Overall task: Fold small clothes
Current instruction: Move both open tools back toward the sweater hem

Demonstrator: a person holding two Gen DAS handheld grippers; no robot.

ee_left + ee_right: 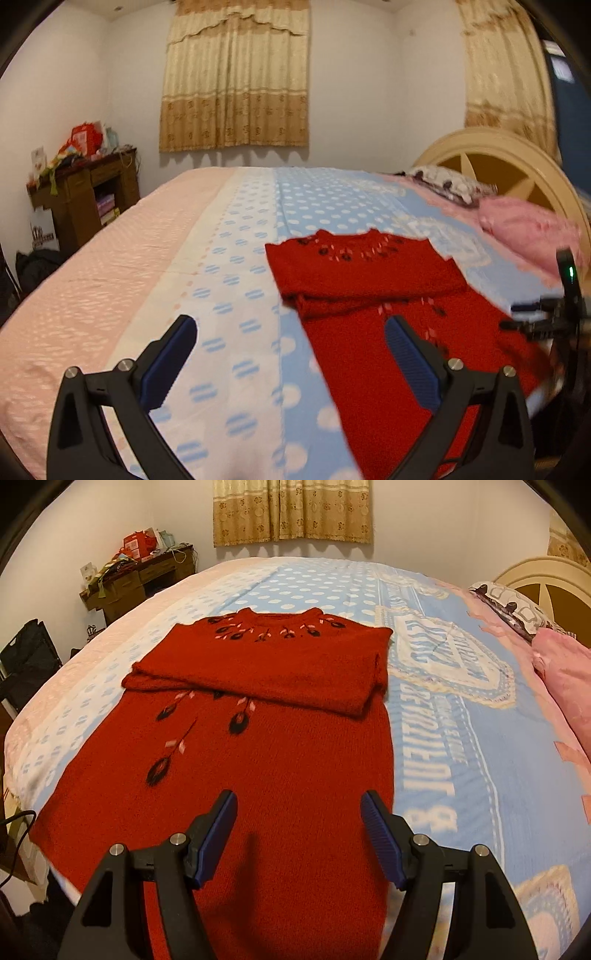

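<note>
A red knitted sweater (pixel 266 738) with black and pink embroidery lies flat on the bed, its sleeves folded across the chest in a thick band (pixel 258 672). It also shows in the left wrist view (pixel 369 295), on the right. My left gripper (pixel 291 328) is open and empty, above the bed by the sweater's left edge. My right gripper (pixel 299 808) is open and empty, above the sweater's lower part. The right gripper's body shows at the right edge of the left wrist view (pixel 554 317).
The bed (pixel 461 738) has a blue, white and pink cover. A pink pillow (pixel 569 686) and a patterned pillow (pixel 517 609) lie by the cream headboard (pixel 543 579). A cluttered brown desk (pixel 140 579) stands at the far left wall. Curtains (pixel 236 81) hang behind.
</note>
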